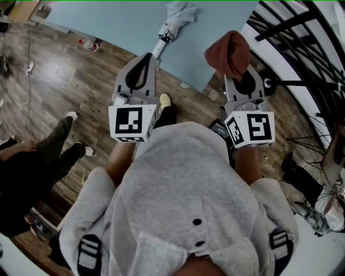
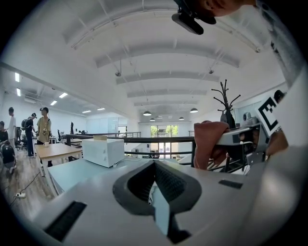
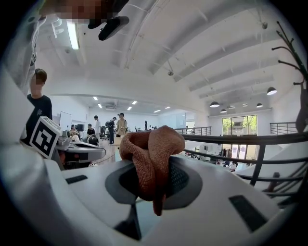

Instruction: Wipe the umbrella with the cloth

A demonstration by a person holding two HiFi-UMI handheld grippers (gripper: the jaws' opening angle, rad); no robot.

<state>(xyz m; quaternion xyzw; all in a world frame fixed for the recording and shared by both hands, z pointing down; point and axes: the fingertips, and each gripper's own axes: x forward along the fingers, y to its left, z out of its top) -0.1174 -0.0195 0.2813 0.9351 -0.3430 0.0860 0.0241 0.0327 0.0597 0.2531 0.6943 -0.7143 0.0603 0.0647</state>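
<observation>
A folded grey umbrella (image 1: 179,15) with a white handle lies on the light blue table (image 1: 124,24), ahead of both grippers. My right gripper (image 1: 237,71) is shut on a bunched reddish-brown cloth (image 1: 229,51), which bulges up out of the jaws (image 3: 151,158). My left gripper (image 1: 144,60) is level with it, to its left, and shut with nothing between its jaws (image 2: 155,190). In the left gripper view the cloth (image 2: 209,144) and the right gripper show at the right. Both grippers are short of the table edge and apart from the umbrella.
A black railing (image 1: 294,27) runs along the right side. A person in dark trousers (image 1: 56,148) stands on the wooden floor at the left, near a cable (image 1: 28,67). A white box (image 2: 103,151) stands on the table. Other people are at desks further back (image 3: 120,126).
</observation>
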